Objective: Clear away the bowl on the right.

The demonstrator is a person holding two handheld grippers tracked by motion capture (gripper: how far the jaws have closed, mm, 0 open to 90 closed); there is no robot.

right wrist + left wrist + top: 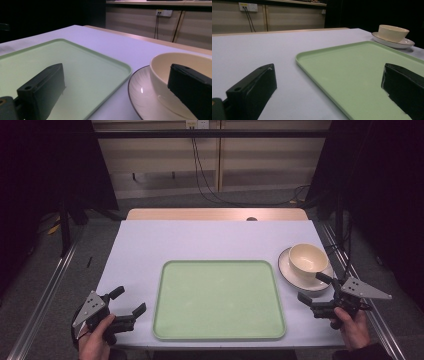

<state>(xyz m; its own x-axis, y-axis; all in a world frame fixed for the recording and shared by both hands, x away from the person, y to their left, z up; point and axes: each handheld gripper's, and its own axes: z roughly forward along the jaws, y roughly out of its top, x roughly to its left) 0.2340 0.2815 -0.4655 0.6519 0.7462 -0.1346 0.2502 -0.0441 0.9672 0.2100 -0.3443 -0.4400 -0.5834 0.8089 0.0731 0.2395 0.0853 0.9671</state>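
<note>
A pale green tray [219, 300] lies in the middle of the white table, with nothing on it. To its right a cream bowl [308, 260] sits on a white saucer [289, 269] with a dark rim. My right gripper [314, 287] is open, low beside the saucer's near edge, nothing between its jaws. In the right gripper view the bowl [162, 72] and saucer [140, 96] are close ahead, one jaw in front of the bowl. My left gripper [129, 301] is open at the tray's near left corner. The left gripper view has the tray [352, 75] ahead and the bowl [393, 32] far off.
The table [150, 240] has a wooden strip along its far edge. Metal rails [45, 290] run down both sides of the table. Cables [210, 190] trail on the floor behind, and dark curtains stand left and right.
</note>
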